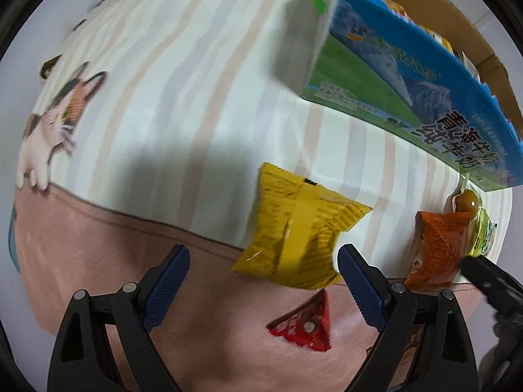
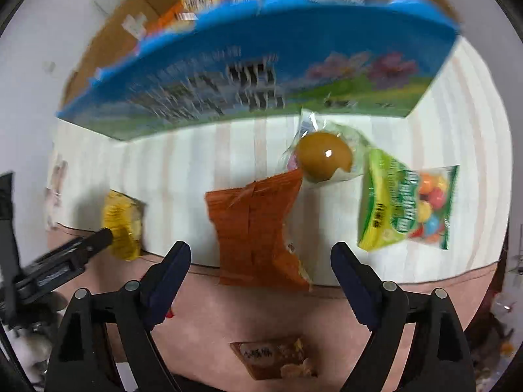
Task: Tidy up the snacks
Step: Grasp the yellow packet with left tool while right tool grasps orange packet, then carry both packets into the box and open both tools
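Both tongs are hanging wide open, gripping nothing. The left gripper [image 1: 263, 281] is lining up on the yellow packet [image 1: 302, 233] just ahead; the right gripper [image 2: 261, 279] is facing the orange packet [image 2: 258, 232]. The blue box [image 2: 261, 75] is waiting at the far side, already holding snacks.

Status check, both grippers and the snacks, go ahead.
Left gripper open, at yellow packet. Right gripper open, at orange packet. Nothing blocking.

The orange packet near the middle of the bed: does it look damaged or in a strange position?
No damage is clear. The orange packet lies seam-side up, its top corner touching the wrapped egg. Both grippers are open and hold nothing.
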